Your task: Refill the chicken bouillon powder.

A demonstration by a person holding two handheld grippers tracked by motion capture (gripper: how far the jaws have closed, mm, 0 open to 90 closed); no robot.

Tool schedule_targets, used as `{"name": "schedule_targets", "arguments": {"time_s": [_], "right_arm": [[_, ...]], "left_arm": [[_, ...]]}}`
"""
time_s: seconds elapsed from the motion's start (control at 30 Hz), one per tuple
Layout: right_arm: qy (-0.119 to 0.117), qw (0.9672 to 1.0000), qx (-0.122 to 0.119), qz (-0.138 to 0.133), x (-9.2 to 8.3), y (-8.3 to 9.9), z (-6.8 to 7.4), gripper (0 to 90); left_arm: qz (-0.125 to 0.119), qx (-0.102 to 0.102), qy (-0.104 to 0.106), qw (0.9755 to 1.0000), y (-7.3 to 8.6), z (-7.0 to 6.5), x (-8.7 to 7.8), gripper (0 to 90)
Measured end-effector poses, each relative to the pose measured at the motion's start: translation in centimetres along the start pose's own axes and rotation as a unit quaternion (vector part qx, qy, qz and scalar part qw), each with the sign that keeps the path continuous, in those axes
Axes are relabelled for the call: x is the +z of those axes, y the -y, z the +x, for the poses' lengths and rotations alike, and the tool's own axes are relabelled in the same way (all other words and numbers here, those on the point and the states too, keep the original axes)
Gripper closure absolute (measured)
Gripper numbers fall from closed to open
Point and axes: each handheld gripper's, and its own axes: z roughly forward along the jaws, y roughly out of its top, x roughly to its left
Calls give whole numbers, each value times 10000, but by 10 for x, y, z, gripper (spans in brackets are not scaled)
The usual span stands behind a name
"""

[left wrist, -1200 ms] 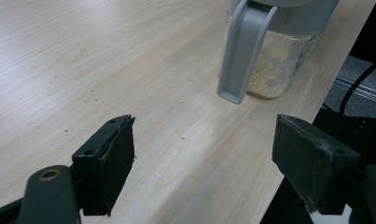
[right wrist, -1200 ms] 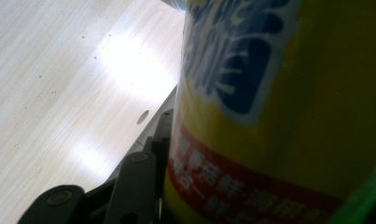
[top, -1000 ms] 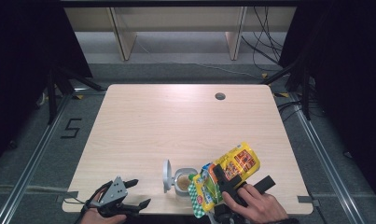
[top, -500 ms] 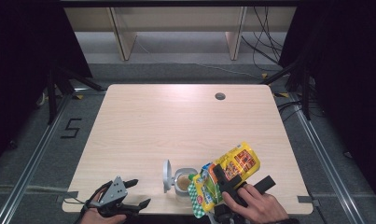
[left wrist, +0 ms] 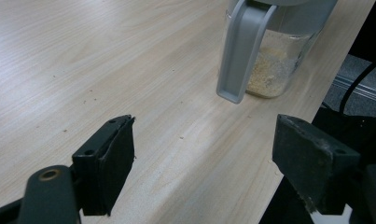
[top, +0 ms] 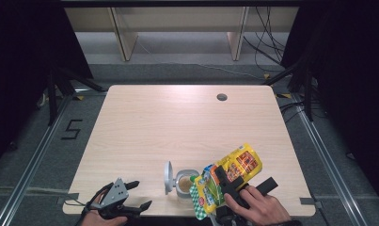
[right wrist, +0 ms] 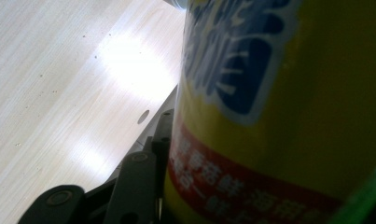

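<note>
A yellow snack bag (top: pixel 227 176) sits clamped between the jaws of the right gripper (top: pixel 234 186), tipped with its mouth over the open glass jar (top: pixel 185 183) just beside that gripper. The jar's grey lid (top: pixel 168 177) stands flipped up. Off to the side, the left gripper (top: pixel 133 195) rests on the wooden table (top: pixel 177 122), jaws spread and empty, pointing toward the jar.

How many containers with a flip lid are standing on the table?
1. The clear container stands near the table's front edge, lid open to its left, beside the yellow bag. The bag may hide something behind it.
</note>
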Motion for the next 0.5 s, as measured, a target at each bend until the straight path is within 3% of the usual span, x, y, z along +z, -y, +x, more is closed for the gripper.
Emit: {"name": "schedule_targets", "arguments": {"time_s": [0.5], "right_arm": [[-17,10000,-8,3,0,0,0,641]], "left_arm": [[-3,-2,-1,10000,0,0,0,205]]}}
